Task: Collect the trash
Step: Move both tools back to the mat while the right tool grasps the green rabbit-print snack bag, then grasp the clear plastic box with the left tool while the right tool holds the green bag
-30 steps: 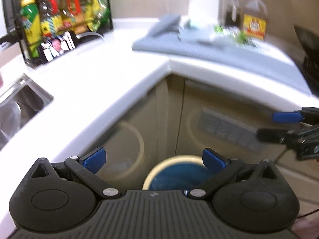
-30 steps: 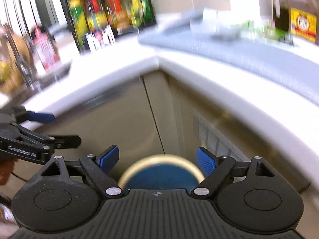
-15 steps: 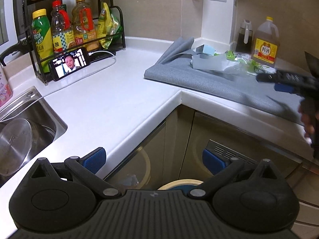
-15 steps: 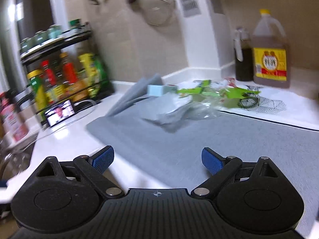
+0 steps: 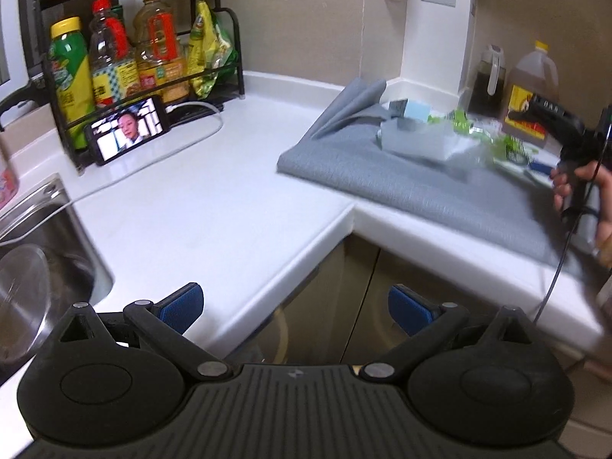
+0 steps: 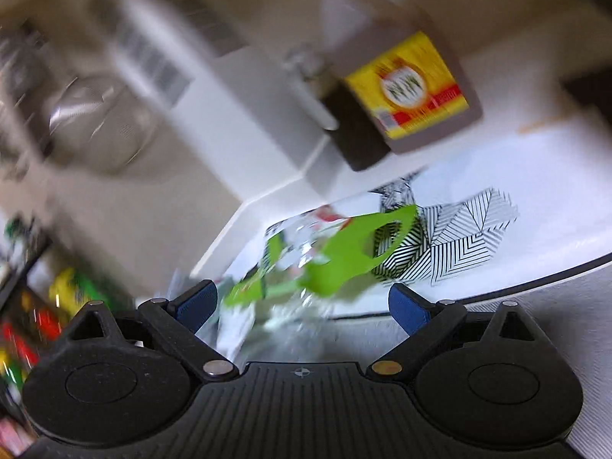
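Overhead, two wrist cameras show an L-shaped white kitchen counter (image 5: 214, 206). Two handheld grippers are in play. The left gripper (image 5: 294, 306) hovers over the counter's inner corner, its two blue pads spread wide with nothing between them. The right gripper (image 6: 302, 302), seen from the left view as a black tool in a person's hand (image 5: 581, 191) at the far right, also has its jaws wide apart; crumpled trash lies just ahead of and between its blue pads, but the pads do not press on it.

One pile of trash sits on a grey mat (image 5: 401, 183) near the back wall. It holds one crumpled clear plastic bag (image 6: 294, 267) with bright green print and a green cut-out handle, one light blue block (image 5: 417, 109), and one pale wrapper (image 5: 413, 141). The bag's long axis runs slantwise in the right view, its handle end pointing up and right toward a black-and-white striped sheet (image 6: 451, 237). That view is blurred, so finer detail cannot be told.

Behind the trash stand two bottles: one large jug with a yellow label (image 5: 529, 95) and one dark cruet (image 5: 487, 84). On the left, a black rack (image 5: 145, 49) holds three bottles and one green packet. One phone (image 5: 128, 134) leans against it, beside one steel sink (image 5: 46, 252).
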{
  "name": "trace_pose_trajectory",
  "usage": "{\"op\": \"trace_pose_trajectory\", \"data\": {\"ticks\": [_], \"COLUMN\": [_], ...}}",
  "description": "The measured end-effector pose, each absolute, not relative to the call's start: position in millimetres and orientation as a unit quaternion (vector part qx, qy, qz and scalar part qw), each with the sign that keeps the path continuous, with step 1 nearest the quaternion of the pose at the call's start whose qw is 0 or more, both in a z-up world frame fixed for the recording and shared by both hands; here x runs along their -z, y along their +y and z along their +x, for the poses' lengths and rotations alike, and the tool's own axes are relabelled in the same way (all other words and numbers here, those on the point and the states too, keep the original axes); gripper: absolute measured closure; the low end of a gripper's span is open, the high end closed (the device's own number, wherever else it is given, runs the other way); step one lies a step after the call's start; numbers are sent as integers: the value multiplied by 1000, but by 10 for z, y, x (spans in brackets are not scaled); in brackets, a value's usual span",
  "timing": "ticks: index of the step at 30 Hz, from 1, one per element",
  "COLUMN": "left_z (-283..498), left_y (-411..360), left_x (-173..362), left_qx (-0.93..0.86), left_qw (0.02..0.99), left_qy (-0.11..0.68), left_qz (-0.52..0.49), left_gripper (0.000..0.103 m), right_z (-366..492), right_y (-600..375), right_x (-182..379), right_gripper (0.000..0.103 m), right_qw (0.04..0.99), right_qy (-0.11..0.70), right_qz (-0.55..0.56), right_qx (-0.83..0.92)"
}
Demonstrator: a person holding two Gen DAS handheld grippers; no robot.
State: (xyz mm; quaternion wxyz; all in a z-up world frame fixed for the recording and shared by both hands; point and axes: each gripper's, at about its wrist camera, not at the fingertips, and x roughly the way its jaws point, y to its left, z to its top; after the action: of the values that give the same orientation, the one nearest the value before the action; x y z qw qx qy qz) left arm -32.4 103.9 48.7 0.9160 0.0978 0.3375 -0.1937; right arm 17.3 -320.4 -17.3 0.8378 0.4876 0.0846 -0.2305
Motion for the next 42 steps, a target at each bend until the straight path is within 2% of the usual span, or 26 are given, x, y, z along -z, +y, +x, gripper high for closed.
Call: {"op": "trace_pose_trajectory", "data": {"ticks": [5,6,7,8,9,10,12,20,28,34,42], "left_z": [34,121,212,296,379,466,622,1103,1544,1638,1722], "left_y": [547,429,308,183,59,-80,-336,-1211,-1793,-1538,-999], "left_x": [-590,-610,-631,-653,-678,-703,-740,-748,-464,-228,-194], "left_qx": [210,218,225,234,243,250,257,265,201,173,149], "left_qw": [915,913,910,908,907,906,905,891,888,881,884], "left_qy": [328,330,334,335,334,334,333,368,412,435,441], "left_qz": [103,100,95,89,81,75,64,32,43,62,46], "left_gripper": [0,0,0,0,0,0,0,0,0,0,0], "right_z": [363,375,384,392,390,372,320,288,272,130,-121], "right_y": [-3388,-3391,-3387,-3396,-3395,-3391,-3386,-3404,-3392,-3432,-3377], "right_x": [385,394,404,401,387,374,343,292,259,240,175], "right_gripper": [7,16,35,47,71,85,91,93,93,93,93], "right_qw": [824,830,835,840,845,848,850,852,853,836,817], "right_qy": [45,35,32,39,46,45,35,32,26,-4,-68], "right_qz": [522,514,507,499,491,485,478,471,472,481,465], "right_qx": [217,214,211,209,208,210,218,226,222,264,333]}}
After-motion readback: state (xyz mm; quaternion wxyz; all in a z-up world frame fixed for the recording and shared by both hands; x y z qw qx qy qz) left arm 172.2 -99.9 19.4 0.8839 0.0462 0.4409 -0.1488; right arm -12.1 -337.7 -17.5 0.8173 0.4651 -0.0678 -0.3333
